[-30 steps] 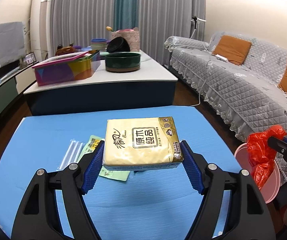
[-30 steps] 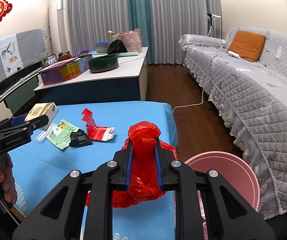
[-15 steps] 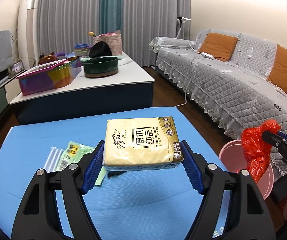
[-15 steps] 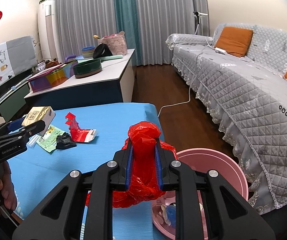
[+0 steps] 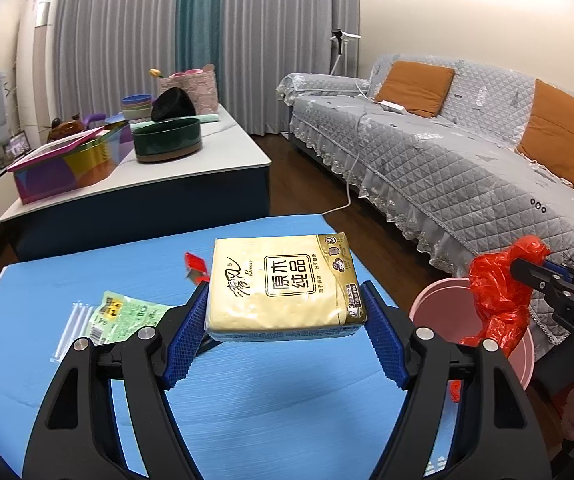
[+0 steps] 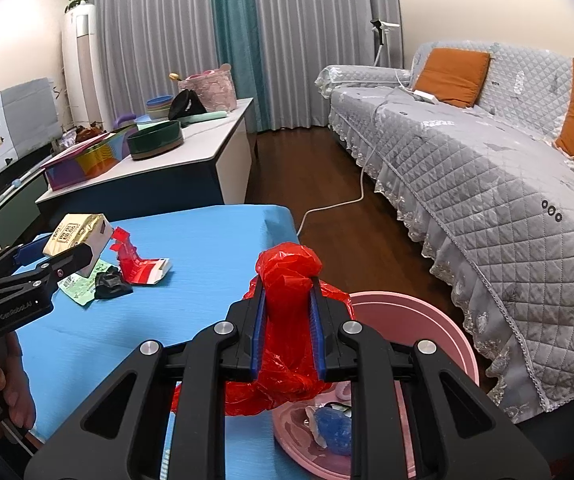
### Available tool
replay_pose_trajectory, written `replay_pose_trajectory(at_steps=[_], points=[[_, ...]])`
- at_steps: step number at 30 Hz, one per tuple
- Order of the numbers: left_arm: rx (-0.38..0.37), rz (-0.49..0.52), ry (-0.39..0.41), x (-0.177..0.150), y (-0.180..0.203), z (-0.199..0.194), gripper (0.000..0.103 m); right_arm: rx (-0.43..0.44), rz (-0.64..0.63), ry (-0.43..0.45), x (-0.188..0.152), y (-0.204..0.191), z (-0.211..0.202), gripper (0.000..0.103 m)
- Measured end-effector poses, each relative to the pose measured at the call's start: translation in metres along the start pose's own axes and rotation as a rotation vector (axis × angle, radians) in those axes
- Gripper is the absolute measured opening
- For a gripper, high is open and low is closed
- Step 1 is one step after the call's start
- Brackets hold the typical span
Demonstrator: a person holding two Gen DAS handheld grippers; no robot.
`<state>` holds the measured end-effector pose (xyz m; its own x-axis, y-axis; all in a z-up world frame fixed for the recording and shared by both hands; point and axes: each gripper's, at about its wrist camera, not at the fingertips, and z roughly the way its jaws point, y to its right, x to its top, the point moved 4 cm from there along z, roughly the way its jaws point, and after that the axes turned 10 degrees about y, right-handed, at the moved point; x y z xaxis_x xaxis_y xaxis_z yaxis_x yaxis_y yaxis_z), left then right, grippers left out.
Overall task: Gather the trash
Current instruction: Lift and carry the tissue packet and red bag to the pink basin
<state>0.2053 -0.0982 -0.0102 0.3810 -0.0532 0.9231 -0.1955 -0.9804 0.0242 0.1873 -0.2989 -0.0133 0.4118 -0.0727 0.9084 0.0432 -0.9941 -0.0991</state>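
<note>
Left tongs [image 5: 285, 320] grasping one tissue pack [image 5: 283, 284], right tongs [image 6: 287, 312] clenched on one red bag [image 6: 287, 280], one pink bin [image 6: 419, 320]

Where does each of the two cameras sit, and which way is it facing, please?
Left wrist: on the left gripper, looking over the blue table toward the sofa; its fingers clamp a tissue pack.
Right wrist: on the right gripper, above the pink bin; its fingers clamp a red bag.
Shared: each view shows the other gripper, the table and the sofa.
</note>
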Motion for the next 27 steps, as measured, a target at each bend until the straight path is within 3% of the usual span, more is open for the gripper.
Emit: replay_pose_trajectory(at_steps=[27], points=[[-0.143,0.072,-0.014,-0.007,0.078,0.014,0.071,-0.121,0.055,-0.001,-0.006,0.068,-0.015,0.02]])
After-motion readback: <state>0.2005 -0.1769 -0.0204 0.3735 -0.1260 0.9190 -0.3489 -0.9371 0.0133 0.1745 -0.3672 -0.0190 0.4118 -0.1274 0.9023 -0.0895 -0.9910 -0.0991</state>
